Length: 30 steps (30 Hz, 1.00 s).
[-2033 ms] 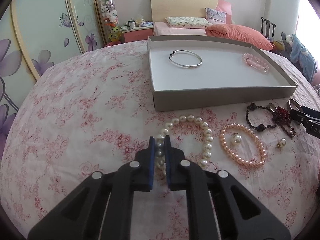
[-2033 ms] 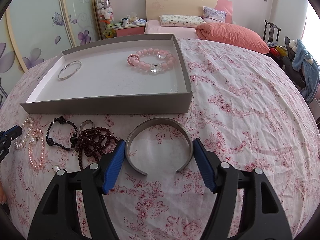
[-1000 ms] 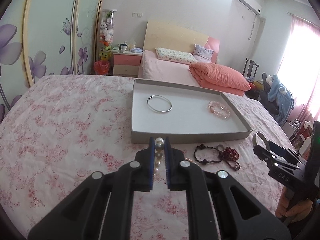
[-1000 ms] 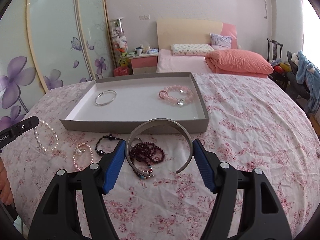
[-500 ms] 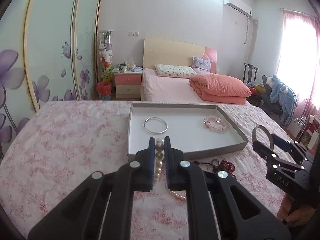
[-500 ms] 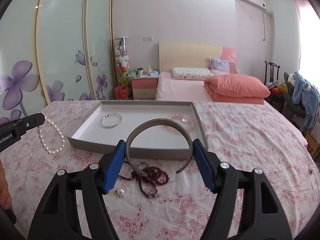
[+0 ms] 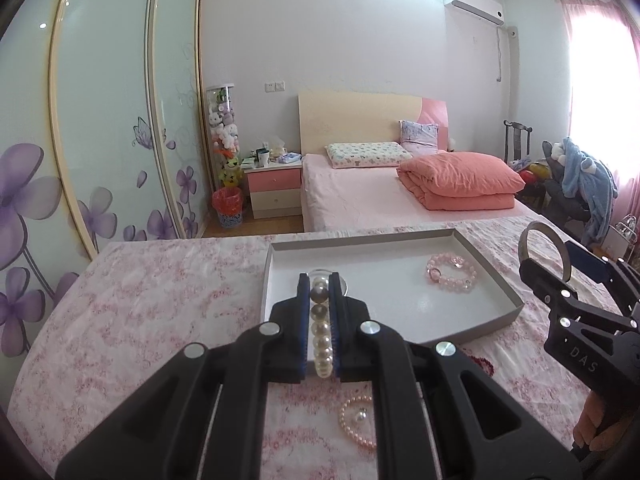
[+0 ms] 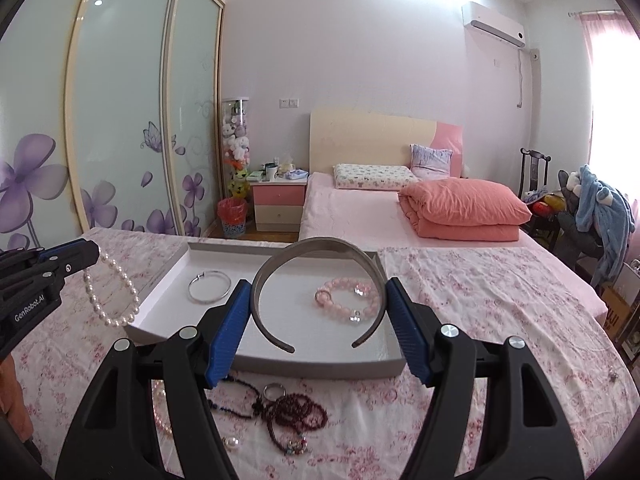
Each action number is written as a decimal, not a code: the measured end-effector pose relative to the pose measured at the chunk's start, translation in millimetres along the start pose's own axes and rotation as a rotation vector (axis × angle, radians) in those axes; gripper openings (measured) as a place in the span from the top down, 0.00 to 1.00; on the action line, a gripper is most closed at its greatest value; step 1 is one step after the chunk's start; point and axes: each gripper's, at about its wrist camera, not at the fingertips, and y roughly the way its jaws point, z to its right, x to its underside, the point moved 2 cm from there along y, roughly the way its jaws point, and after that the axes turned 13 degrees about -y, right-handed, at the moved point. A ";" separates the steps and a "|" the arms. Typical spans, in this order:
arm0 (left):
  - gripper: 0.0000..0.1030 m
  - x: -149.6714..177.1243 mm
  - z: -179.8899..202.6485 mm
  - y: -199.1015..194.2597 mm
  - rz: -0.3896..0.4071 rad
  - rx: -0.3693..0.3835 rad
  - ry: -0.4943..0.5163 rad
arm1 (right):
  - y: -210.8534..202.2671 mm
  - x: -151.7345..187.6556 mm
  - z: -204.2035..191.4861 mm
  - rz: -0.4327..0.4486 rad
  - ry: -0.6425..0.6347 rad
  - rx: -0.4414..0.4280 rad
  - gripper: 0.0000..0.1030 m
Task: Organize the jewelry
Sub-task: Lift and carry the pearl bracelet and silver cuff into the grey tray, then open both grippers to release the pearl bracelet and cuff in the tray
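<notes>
My left gripper is shut on a white pearl bracelet and holds it in the air in front of the grey tray; the bracelet hangs from it in the right wrist view. My right gripper is shut on a silver open bangle, held above the tray's near edge. In the tray lie a thin silver bangle and a pink bead bracelet.
On the floral cloth in front of the tray lie a dark red bead strand, a black bead bracelet, a ring, a pink pearl bracelet and a loose pearl. A bed stands behind.
Both grippers have risen from the cloth with their jewelry. The pearl bracelet was lifted off the cloth; the silver bangle now hovers over the tray's front edge.
</notes>
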 end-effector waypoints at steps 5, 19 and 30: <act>0.90 -10.6 8.1 19.4 0.002 -0.006 0.007 | 16.3 -7.8 3.7 0.009 0.003 0.010 0.34; 0.90 -23.9 18.0 99.3 -0.048 -0.020 0.012 | 100.6 0.6 9.3 -0.127 0.016 -0.032 0.34; 0.90 -17.1 19.6 152.4 -0.133 -0.009 0.002 | 141.7 14.0 -1.5 -0.275 0.022 -0.087 0.33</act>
